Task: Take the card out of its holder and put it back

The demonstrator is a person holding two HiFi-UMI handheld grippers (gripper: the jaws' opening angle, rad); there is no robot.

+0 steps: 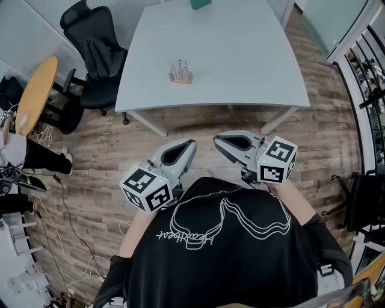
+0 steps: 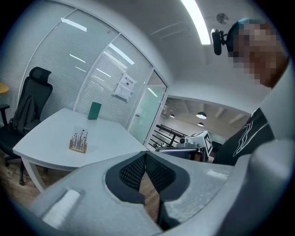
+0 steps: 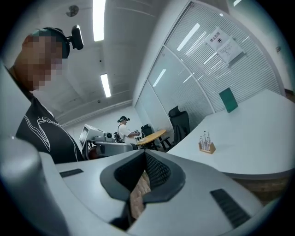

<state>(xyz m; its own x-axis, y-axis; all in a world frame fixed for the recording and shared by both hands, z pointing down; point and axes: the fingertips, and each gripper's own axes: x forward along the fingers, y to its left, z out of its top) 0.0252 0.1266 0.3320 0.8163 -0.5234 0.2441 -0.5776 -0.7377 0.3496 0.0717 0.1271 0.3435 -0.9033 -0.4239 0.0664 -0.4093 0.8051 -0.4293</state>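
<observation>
While both tongs hang close to the person's chest, L gripper (image 1: 190, 145) and R gripper (image 1: 218, 140) are clenched, tips together, nothing between. Wooden card holder (image 1: 180, 76), cards (image 1: 180, 67) upright in it, sits on the white table (image 1: 240, 54), well apart from both. Black office chair (image 1: 96, 54) at table's left; wood-plank floor (image 1: 102, 156); glass walls w/ blinds (image 2: 55, 69).

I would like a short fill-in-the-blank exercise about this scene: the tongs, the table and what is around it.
The left tongs and the right tongs are both ___.
The card holder on the white table is made of ___.
The object at the table's far edge is ___.
The office chair beside the table is ___.
Missing words: shut; wood; green; black.
</observation>
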